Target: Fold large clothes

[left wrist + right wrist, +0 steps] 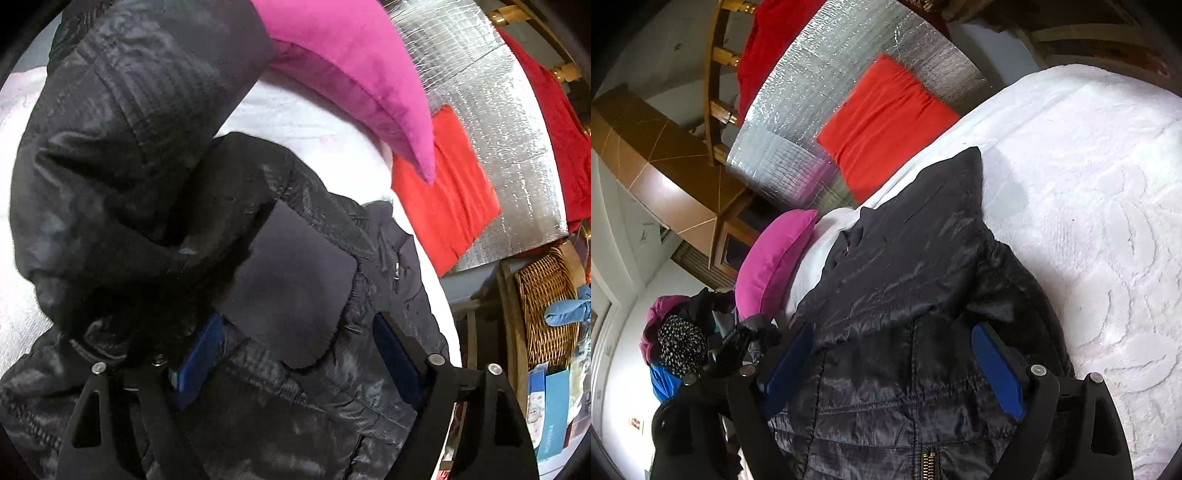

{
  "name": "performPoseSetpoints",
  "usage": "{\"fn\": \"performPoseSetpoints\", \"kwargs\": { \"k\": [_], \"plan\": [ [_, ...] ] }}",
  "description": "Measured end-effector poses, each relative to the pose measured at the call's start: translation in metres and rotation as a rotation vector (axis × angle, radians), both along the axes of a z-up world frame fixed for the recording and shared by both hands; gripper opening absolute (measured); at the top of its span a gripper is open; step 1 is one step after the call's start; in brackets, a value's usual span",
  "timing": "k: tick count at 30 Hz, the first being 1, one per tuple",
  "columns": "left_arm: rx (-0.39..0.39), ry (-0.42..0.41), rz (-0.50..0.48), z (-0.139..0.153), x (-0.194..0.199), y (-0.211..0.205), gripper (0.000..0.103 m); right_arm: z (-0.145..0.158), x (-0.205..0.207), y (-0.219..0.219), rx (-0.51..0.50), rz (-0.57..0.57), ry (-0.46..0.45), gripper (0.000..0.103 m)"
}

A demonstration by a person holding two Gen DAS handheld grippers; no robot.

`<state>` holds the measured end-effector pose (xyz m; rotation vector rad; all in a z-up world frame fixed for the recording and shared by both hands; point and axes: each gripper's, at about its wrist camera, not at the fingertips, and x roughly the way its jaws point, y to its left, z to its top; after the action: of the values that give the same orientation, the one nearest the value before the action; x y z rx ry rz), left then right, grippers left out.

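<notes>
A large black padded jacket (155, 192) lies bunched on the white bedspread (295, 114). In the left wrist view its sleeve or hood rises at the upper left, with a dark flat patch (291, 280) in the middle. My left gripper (295, 347) is open just above the jacket, with blue pads on both sides of the fabric. In the right wrist view the jacket (908, 280) spreads out with a gold zipper (929, 461) at the bottom. My right gripper (894, 362) is open over it, jaws wide apart.
A pink pillow (351, 62) (775, 258) and a red cushion (443, 199) (882, 122) lie near a silver foil mat (820, 92). A wicker basket (546, 306) stands past the bed's edge. A pile of clothes (679, 339) sits at the left.
</notes>
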<state>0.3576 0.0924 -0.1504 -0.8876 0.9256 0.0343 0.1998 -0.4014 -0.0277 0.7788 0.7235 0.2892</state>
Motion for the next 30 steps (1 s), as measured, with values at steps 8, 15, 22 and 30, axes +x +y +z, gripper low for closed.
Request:
{"fn": "performPoseSetpoints", "kwargs": {
  "k": [8, 15, 22, 30],
  "plan": [
    [0.024, 0.061, 0.023, -0.019, 0.009, 0.010, 0.016, -0.021, -0.003, -0.001, 0.019, -0.009, 0.000, 0.090],
    [0.260, -0.104, -0.011, 0.038, -0.018, -0.012, 0.010, -0.022, -0.004, -0.004, 0.028, -0.015, -0.008, 0.090],
    [0.395, 0.068, -0.035, -0.005, -0.012, -0.015, 0.011, -0.024, -0.004, -0.005, 0.027, -0.015, -0.007, 0.090],
    [0.508, 0.030, -0.036, 0.026, -0.032, -0.025, 0.051, -0.023, -0.004, -0.007, 0.041, -0.016, -0.002, 0.090]
  ]
}}
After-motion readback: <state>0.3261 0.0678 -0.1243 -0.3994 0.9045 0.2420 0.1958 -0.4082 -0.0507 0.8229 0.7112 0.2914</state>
